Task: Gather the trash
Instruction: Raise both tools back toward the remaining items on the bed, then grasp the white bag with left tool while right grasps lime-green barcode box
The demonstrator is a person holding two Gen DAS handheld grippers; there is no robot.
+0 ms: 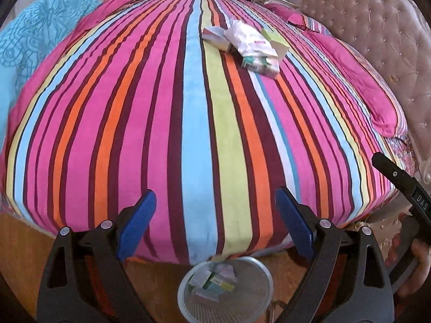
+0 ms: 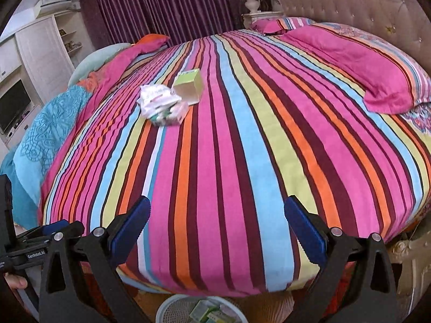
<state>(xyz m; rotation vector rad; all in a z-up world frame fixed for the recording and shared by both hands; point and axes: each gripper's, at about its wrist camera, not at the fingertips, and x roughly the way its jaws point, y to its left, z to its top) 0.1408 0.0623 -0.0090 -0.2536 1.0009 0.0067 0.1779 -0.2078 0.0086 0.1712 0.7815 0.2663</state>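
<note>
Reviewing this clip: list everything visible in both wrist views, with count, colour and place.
Striped bedspread: one, multicoloured, covering the round bed.
Trash pile: several small boxes and a white packet, green, white and teal, on the far part of the bed.
Wastebasket: one, white mesh, on the floor at the bed's near edge, boxes already inside.
Pillows: pink, by the headboard.
Headboard: one, tufted beige.
Blue blanket: one, on the bed's left side.
Curtain: purple, behind the bed.
Left gripper: open, empty, above the wastebasket.
Right gripper: open, empty, over the bed's near edge.
</note>
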